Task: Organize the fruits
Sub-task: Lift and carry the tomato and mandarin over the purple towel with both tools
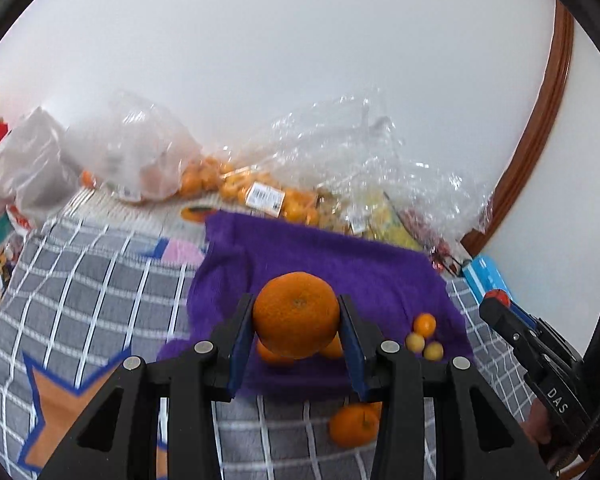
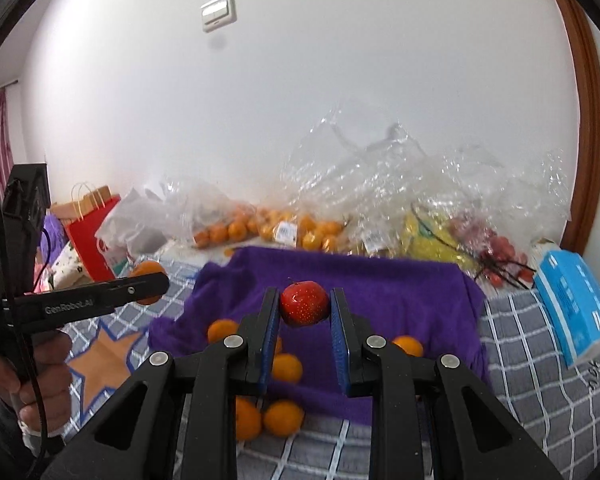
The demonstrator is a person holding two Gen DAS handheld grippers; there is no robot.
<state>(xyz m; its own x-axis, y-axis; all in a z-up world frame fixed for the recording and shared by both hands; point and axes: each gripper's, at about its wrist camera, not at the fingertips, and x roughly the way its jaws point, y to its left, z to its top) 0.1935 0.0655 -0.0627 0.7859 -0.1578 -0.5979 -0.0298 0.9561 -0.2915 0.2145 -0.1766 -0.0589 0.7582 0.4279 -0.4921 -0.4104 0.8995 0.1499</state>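
Note:
My left gripper [image 1: 296, 314] is shut on a large orange mandarin [image 1: 296, 314] and holds it above the purple cloth [image 1: 360, 268]. My right gripper [image 2: 304, 304] is shut on a red strawberry [image 2: 304, 304] above the same cloth [image 2: 400, 292]. Several small oranges [image 2: 286, 368] and kumquats [image 1: 424, 338] lie on the cloth. Another mandarin [image 1: 354, 426] lies on the checked blanket [image 1: 100, 300] just off the cloth's near edge. The right gripper also shows at the right of the left wrist view [image 1: 496, 300], and the left gripper with its mandarin shows at the left of the right wrist view [image 2: 150, 282].
Clear plastic bags of oranges [image 2: 292, 228], yellow fruit [image 2: 432, 240] and red fruit [image 2: 496, 248] lie against the wall behind the cloth. A blue tissue pack [image 2: 576, 304] lies to the right. A red paper bag [image 2: 92, 236] stands at the left.

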